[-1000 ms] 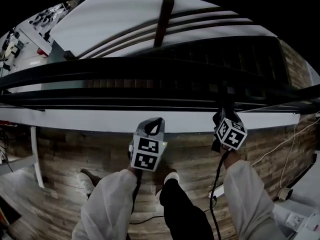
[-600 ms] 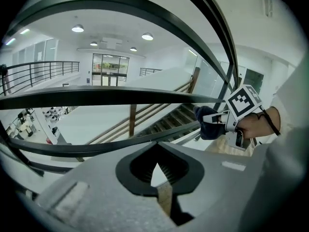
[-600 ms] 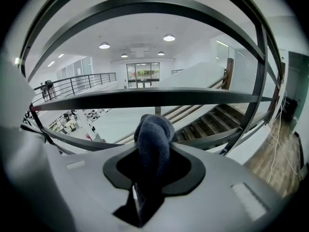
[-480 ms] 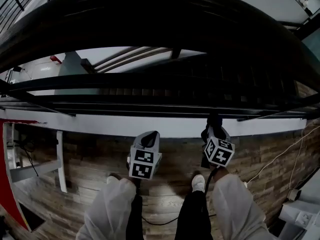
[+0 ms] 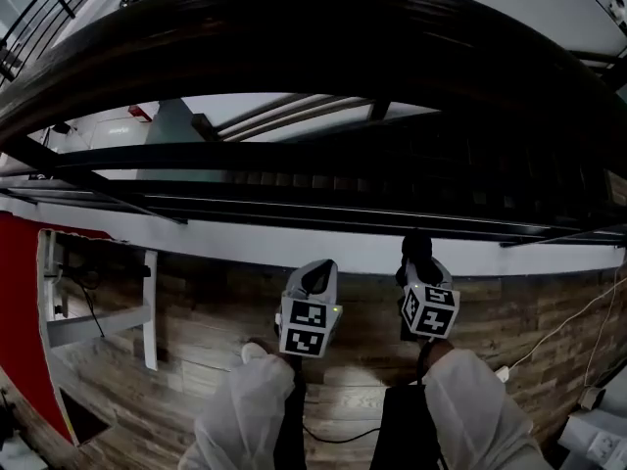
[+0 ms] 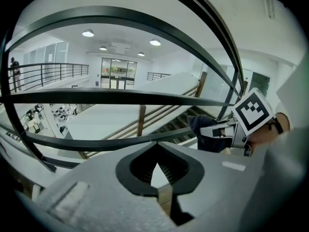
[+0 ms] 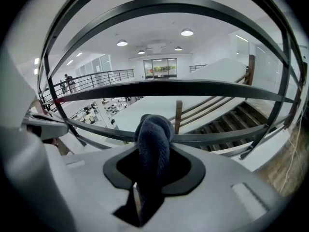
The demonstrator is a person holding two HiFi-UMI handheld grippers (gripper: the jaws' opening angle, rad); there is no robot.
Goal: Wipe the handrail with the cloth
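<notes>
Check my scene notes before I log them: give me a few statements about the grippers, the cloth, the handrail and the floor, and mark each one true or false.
1. The right gripper is clamped on a dark cloth. True.
2. The left gripper is wide open. False: its jaws are together, with nothing between them.
3. The handrail is white. False: it is dark, nearly black.
4. The floor under the person is made of wooden planks. True.
</notes>
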